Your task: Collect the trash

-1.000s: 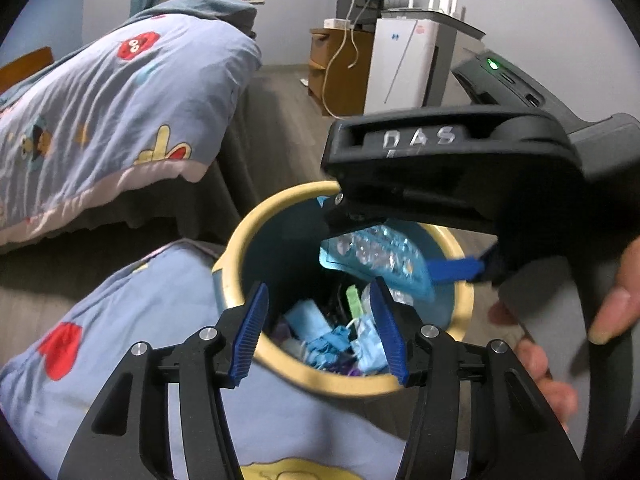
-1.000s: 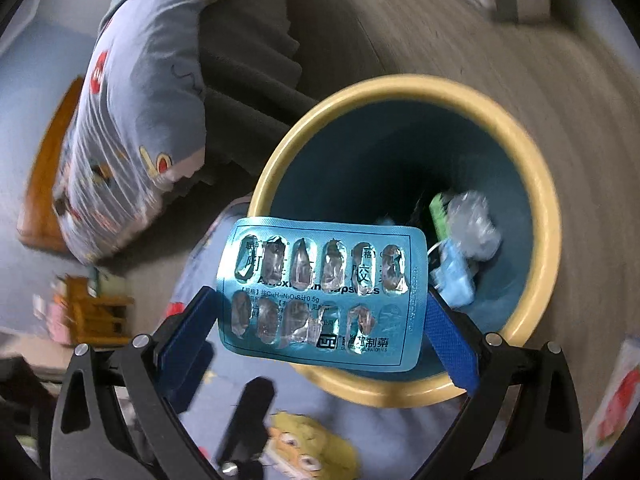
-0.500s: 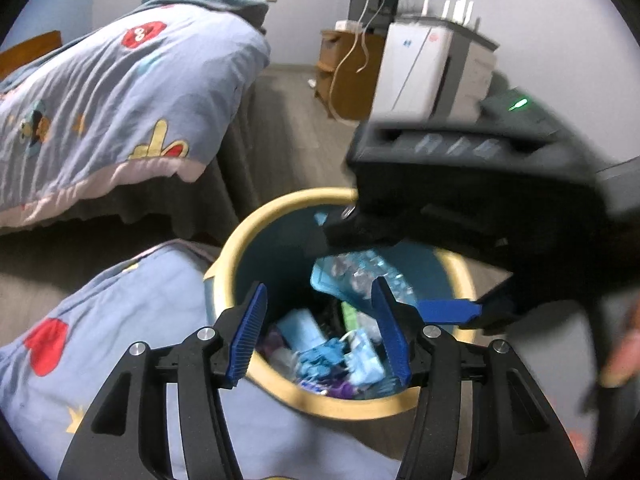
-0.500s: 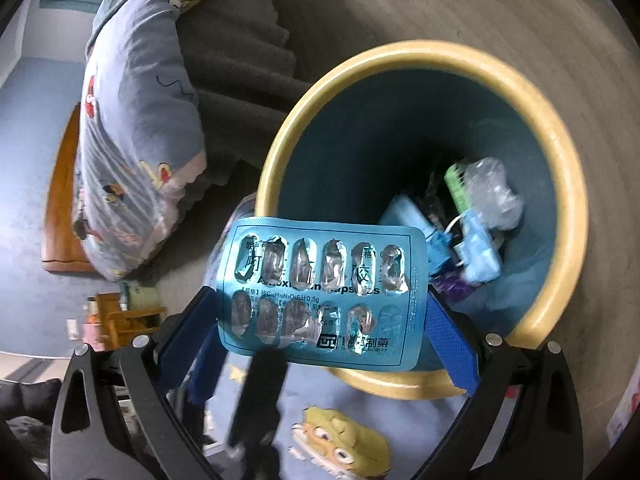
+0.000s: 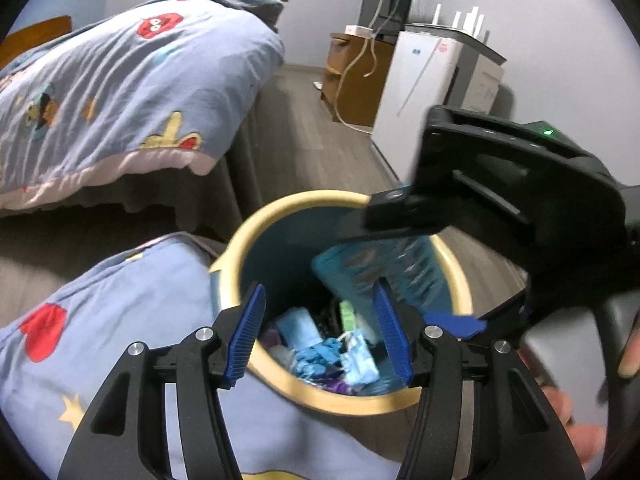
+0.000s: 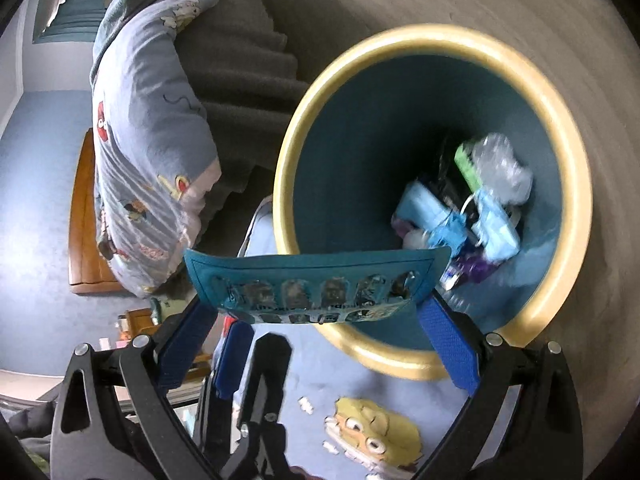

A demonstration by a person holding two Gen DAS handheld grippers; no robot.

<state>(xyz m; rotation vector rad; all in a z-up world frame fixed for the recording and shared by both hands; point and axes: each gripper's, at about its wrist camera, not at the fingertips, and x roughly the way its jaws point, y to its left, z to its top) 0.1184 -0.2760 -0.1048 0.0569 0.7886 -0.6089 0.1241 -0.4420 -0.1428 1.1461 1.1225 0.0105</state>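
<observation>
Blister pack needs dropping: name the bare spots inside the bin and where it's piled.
Free: the bin's teal interior on the side nearest the bed, just inside the yellow rim. Crowded: the trash heap against the opposite wall.

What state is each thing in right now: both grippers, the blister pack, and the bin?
Left gripper: open, empty, poised over the bin.
Right gripper: fingers spread wide; whether they touch the pack is unclear.
Teal foil pill blister pack: tilted and blurred between the right fingers, above the bin mouth.
Round yellow-rimmed teal trash bin: upright, lidless, partly filled.
Blue crumpled trash inside: piled at the bottom.
</observation>
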